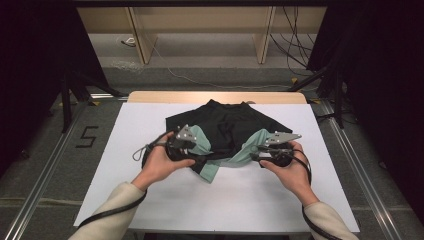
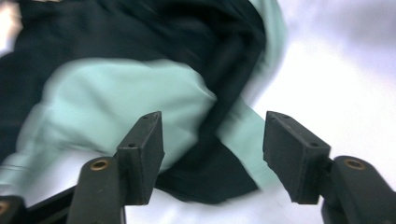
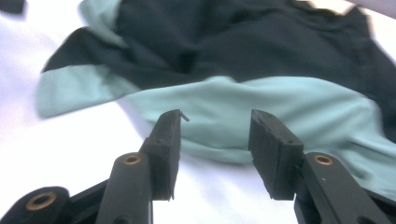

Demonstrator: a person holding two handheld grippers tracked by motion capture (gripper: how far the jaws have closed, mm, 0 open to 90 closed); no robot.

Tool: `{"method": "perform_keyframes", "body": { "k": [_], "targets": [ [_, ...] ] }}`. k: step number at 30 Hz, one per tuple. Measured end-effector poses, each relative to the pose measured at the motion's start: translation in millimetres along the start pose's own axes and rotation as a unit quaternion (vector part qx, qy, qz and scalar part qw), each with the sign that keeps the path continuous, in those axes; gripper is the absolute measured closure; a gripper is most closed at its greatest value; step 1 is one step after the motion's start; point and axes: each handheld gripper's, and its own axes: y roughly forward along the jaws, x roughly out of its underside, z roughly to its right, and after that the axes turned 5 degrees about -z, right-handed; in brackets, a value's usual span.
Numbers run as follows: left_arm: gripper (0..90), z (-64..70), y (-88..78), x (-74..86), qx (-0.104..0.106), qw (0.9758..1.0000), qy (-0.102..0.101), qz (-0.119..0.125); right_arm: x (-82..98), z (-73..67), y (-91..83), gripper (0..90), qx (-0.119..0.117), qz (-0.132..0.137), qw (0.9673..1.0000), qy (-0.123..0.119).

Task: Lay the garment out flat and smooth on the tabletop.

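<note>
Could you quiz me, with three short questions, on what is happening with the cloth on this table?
1. True or false: the garment is black with mint-green parts.
2. The jaws of the left gripper stand: A) pressed on the cloth, B) apart with nothing pinched, C) around a cup.
3. Which colour of cloth lies just beyond the jaws of the right gripper?

Key
1. True: black body, mint-green panels, crumpled on the white table.
2. B: both pads are clear of the cloth.
3. Mint green; those jaws are apart too, gripping nothing.
</note>
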Motion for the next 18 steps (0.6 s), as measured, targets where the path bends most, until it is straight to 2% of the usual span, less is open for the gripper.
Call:
{"method": "perform_keyframes", "body": {
  "k": [1,2,3,4,9,11,13,18],
  "targets": [
    [40.5,0.0,0.0,0.0,0.0,1.0,0.0,0.0,0.0,0.0,0.0,54.6,0.0,0.0,1.0,0.0],
    [43.1,3.7,4.0,4.5,0.001,1.0,0.003,-0.002,-3.8,-9.5,4.9,54.6,-0.009,0.005,0.9999,-0.014],
    [45.1,8.9,11.3,13.8,0.003,1.0,-0.007,0.001,-6.3,-14.8,8.0,54.7,-0.016,0.008,0.9996,-0.021],
    [47.2,10.7,14.8,17.5,0.006,0.9999,-0.006,-0.007,-8.6,-20.4,11.5,54.9,-0.02,0.008,0.9993,-0.03],
    [49.1,16.5,28.1,25.8,0.011,0.9998,-0.003,-0.016,-18.8,-47.7,28.5,55.7,-0.041,0.0,0.9961,-0.078],
    [48.1,17.9,32.6,26.3,0.011,0.9998,-0.001,-0.018,-20.3,-51.6,35.2,56.1,-0.043,-0.004,0.9955,-0.084],
    [47.2,19.4,36.0,26.2,0.014,0.9998,-0.008,-0.013,-19.1,-52.9,40.0,56.1,-0.042,-0.009,0.9953,-0.087],
    [43.4,23.6,40.8,24.7,0.019,0.9997,-0.006,-0.01,-14.5,-50.6,42.1,56.1,-0.041,-0.002,0.9955,-0.085]
  ]
}}
